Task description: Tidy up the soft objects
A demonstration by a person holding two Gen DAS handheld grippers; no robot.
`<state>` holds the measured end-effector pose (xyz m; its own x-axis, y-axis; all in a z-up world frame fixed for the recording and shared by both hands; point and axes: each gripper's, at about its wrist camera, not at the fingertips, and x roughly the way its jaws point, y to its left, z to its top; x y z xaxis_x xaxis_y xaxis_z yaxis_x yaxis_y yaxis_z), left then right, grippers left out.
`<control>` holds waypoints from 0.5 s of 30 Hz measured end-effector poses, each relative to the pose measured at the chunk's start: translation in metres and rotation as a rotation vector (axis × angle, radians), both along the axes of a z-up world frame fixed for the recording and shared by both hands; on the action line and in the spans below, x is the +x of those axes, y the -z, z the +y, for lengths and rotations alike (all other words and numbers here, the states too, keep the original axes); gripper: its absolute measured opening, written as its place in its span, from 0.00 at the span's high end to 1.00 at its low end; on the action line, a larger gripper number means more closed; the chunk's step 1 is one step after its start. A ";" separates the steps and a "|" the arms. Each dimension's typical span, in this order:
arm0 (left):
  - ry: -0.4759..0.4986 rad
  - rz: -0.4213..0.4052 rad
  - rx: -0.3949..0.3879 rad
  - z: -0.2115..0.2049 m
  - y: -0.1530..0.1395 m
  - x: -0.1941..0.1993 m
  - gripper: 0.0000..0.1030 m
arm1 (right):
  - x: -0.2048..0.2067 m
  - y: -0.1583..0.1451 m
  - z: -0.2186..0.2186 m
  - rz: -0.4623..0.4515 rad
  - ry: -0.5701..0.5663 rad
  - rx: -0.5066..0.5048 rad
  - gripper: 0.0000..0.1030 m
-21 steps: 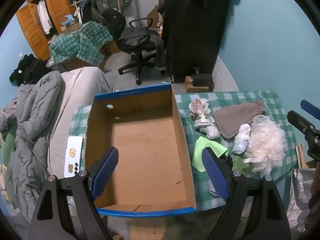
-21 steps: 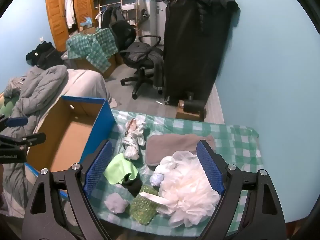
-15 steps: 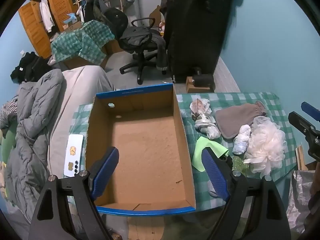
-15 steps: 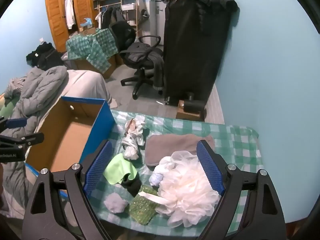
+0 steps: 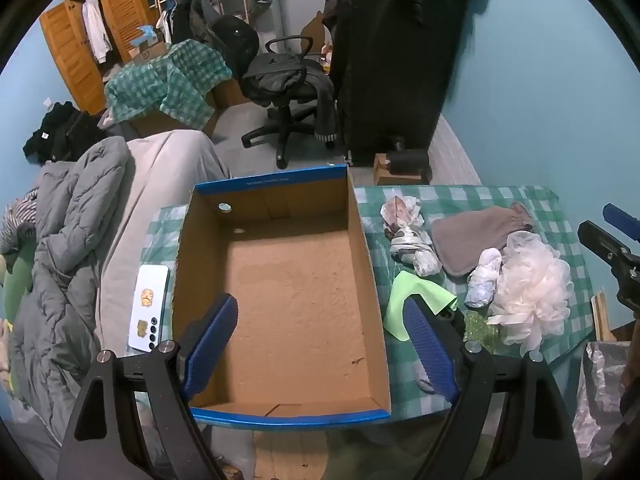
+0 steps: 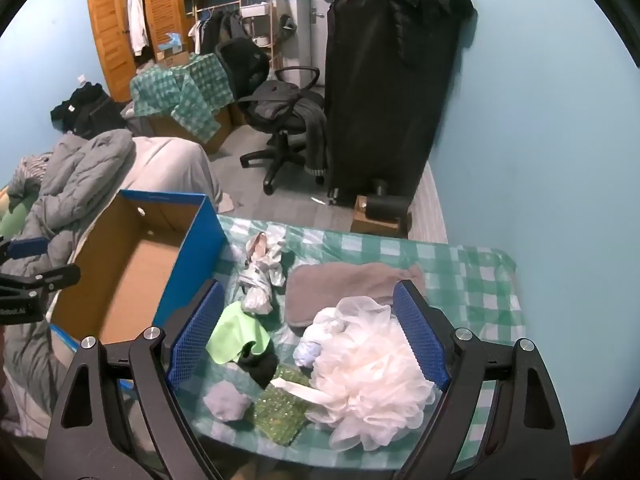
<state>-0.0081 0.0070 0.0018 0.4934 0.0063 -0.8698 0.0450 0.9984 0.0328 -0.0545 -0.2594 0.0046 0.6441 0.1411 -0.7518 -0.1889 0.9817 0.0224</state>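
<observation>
Currently both tilt downward, spread wide: left gripper (image 5: 320, 332) above the box (image 5: 280, 412), right gripper (image 6: 308, 332) over the pouf (image 6: 372, 364).

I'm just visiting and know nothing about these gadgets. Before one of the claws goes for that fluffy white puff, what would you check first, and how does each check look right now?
1. Right gripper open wide enough: ok, jaws stand wide apart with nothing between the pads.
2. Left gripper free: ok, open and holding nothing, above the cardboard box.
3. Box ready to receive things: ok, nothing lies on its floor.
4. White bath puff reachable: ok, it lies on top at the near edge of the checked tablecloth.
5. Puff clear of neighbours: not ok, the small white bundle and the green sponge crowd against it.
6. Whether the puff's cord is snagged: cannot tell.
</observation>
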 end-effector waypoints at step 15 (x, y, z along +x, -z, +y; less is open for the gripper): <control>0.000 0.005 0.000 0.000 -0.001 -0.005 0.16 | -0.001 0.000 -0.005 0.009 0.006 0.004 0.17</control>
<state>-0.0128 0.0074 0.0029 0.4890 0.0066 -0.8723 0.0452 0.9984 0.0329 -0.0552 -0.2641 0.0046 0.6382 0.1405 -0.7569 -0.1830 0.9827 0.0281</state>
